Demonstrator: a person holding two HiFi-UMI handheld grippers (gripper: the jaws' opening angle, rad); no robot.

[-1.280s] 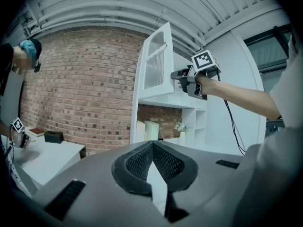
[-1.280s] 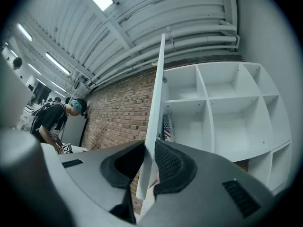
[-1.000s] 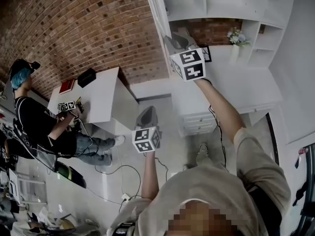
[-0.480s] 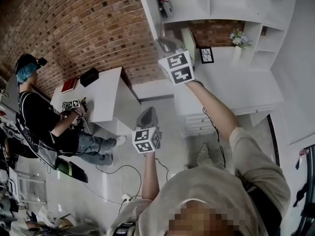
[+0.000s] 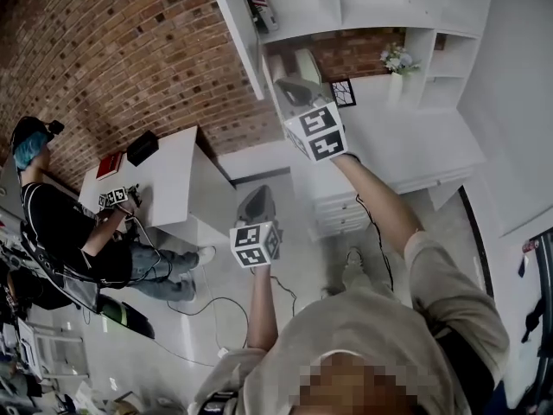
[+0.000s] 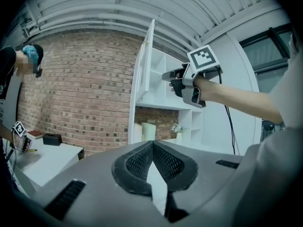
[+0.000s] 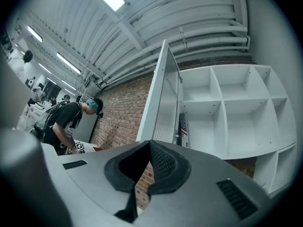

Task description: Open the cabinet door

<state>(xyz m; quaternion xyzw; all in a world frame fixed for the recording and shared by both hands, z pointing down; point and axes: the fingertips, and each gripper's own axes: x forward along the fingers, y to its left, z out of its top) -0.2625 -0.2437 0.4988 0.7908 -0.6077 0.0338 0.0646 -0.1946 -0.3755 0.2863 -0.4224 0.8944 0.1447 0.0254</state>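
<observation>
Cabinet door (image 5: 235, 33) stands open between brick wall (image 5: 130, 50) and shelves (image 5: 389, 11).

The right tool (image 7: 150, 143), jaws just closed with nothing between them, faces the open cabinet door (image 7: 160, 109).

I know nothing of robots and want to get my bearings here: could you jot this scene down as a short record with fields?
Cabinet door: swung open
Shelves: white, upper compartments bare; a flag-print item stands by the door
Right gripper: raised near the door, fingers just closed together, nothing between them
Left gripper: held lower, fingers together, empty
Background: brick wall; another person at a white table
</observation>
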